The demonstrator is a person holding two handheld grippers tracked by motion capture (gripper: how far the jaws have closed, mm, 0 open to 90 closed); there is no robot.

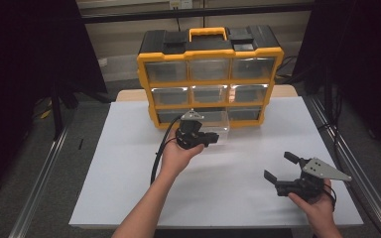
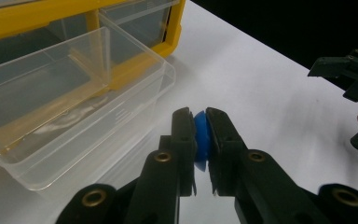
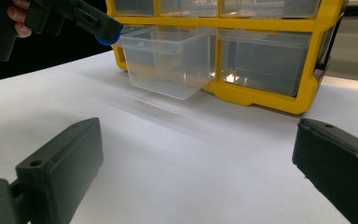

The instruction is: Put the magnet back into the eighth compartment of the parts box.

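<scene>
A yellow and black drawer cabinet point(image 1: 209, 74) stands at the back of the white table. Its bottom middle clear drawer point(image 2: 70, 102) is pulled out and looks empty point(image 3: 168, 58). My left gripper point(image 1: 213, 138) hovers just in front of that drawer, shut on a small blue round piece point(image 2: 201, 140). The blue piece point(image 3: 108, 36) also peeks from that gripper's tips in the right gripper view. My right gripper point(image 1: 282, 167) is held open low over the table's right front, nothing between its jaws.
The white table top point(image 1: 129, 163) spreads around both hands. The other drawers point(image 1: 208, 69) of the cabinet are closed. Metal rails point(image 1: 44, 168) run along both sides of the table, with dark curtains beyond.
</scene>
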